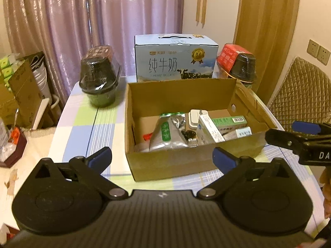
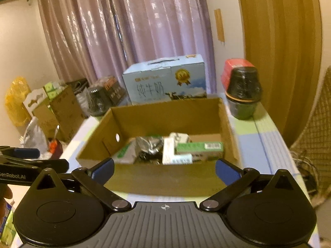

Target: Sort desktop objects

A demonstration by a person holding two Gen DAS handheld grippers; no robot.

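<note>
An open cardboard box (image 1: 186, 161) sits on the checked tabletop (image 1: 82, 128), and the sorted things lie inside it: a silver foil pouch with a green label (image 1: 165, 134) toward the left, a white charger plug (image 1: 195, 117) behind it, a white carton (image 1: 209, 132) leaning against a long green box (image 1: 229, 122) on the right, and some small dark items in the middle that are too blurred to name.

The left tool (image 1: 162, 157) hangs just in front of the box's near wall, its blue-padded fingers spread wide with nothing between them. The right tool (image 2: 164, 170) is likewise in front of that wall, fingers parted and empty; in the left wrist view it enters from the right edge beside the box's right corner.

Behind the box stands a blue milk carton case (image 1: 175, 60) with a cow printed on it. To its left is a dark instant-noodle bowl (image 1: 99, 76) wrapped in clear film, and to its right another noodle bowl with a red lid sleeve (image 1: 238, 62). A purple curtain (image 1: 93, 20) hangs behind the tabletop, stacked cardboard cartons (image 1: 18, 95) sit off to the left, and a quilted chair back (image 1: 304, 95) shows on the right.
</note>
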